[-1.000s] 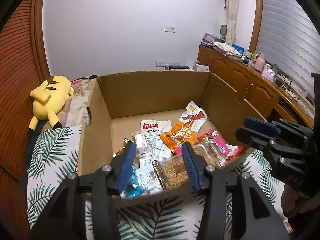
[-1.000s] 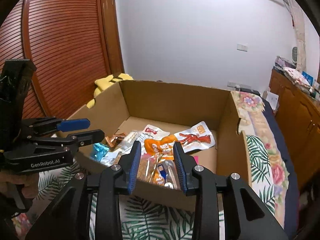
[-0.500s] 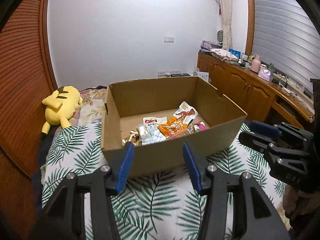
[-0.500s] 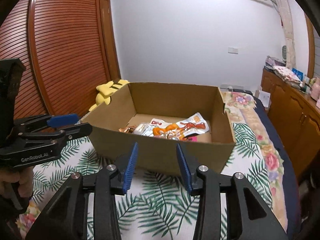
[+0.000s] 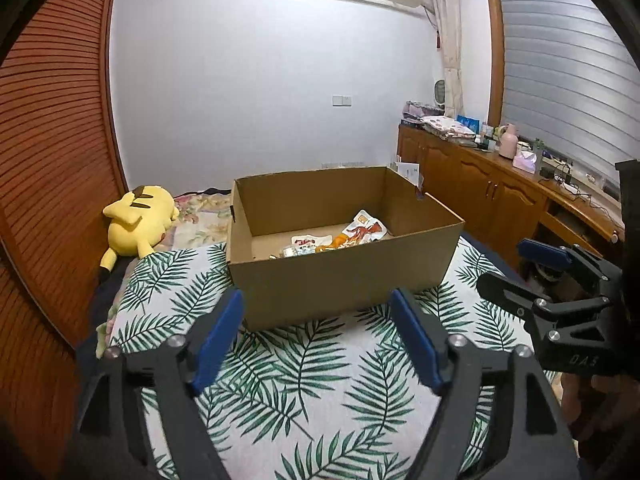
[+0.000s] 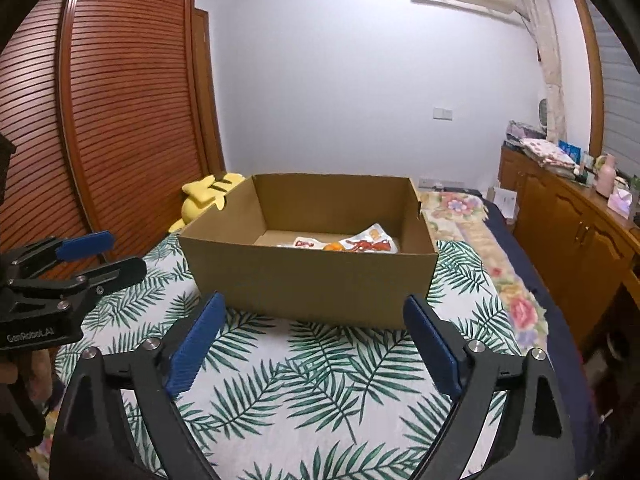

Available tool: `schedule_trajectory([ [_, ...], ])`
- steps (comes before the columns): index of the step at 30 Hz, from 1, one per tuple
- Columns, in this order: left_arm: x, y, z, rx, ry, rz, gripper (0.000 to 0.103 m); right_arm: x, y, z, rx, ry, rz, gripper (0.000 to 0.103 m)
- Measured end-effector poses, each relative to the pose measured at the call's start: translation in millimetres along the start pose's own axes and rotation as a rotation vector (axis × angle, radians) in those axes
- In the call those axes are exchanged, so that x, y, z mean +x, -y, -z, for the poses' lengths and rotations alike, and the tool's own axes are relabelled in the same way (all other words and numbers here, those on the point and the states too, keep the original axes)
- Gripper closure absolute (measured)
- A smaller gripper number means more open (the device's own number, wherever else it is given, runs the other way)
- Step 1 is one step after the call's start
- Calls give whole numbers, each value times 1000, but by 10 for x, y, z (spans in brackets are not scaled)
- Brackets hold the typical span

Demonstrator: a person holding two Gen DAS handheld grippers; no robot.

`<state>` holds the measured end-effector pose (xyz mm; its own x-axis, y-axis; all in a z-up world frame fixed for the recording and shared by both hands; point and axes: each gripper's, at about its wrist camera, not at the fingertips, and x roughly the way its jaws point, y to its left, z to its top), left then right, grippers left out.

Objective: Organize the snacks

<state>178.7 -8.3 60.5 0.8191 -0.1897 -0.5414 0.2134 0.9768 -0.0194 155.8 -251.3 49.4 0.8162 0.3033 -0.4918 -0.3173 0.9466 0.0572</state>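
Evidently both tools hang back from the cardboard box [image 5: 344, 276], which sits on the leaf-print bedspread [image 5: 320, 380]; the left gripper [image 5: 318, 340] has its blue fingers [image 5: 218, 338] spread wide with nothing between them, and the right gripper [image 6: 314, 346] is likewise wide apart and empty. The snacks [image 5: 340, 238] lie on the box floor toward its far side; an orange-and-white packet [image 6: 366, 242] leans near the far right corner, and a white packet with a red label [image 5: 306, 242] lies beside it; smaller wrappers show only partly over the near wall, so their number cannot be told. No snack is visible on the bedspread outside the box, so the gathering looks largely done, though that is a judgement from the little that the near wall leaves open.

Several things could go wrong from here. The packets are thin and slippery-looking; fingers closing on a flat pouch may skid off or pinch two at once. The tall near wall hides most of the contents; a reach made blind over it could catch the rim and shove the light box across the soft bedspread, which gives poor support. Both grippers stand close together in front of the box; they could knock each other if both go in at once. A yellow plush toy [image 5: 138, 220] lies well apart beside the wooden slatted door [image 6: 120, 100] and is no obstacle.
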Motion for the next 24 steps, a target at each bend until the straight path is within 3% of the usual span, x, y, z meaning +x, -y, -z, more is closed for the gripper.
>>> schedule_trajectory([
  [2,-35,3,23,-5,-5,-4,17,-32,-28,18,-2,1,9,0],
  [9,-210,31,123,-15,26,-30,6,-150,-66,89,2,6,22,0],
  [24,-488,165,349,-9,62,-90,3,-352,-95,234,13,14,47,0],
])
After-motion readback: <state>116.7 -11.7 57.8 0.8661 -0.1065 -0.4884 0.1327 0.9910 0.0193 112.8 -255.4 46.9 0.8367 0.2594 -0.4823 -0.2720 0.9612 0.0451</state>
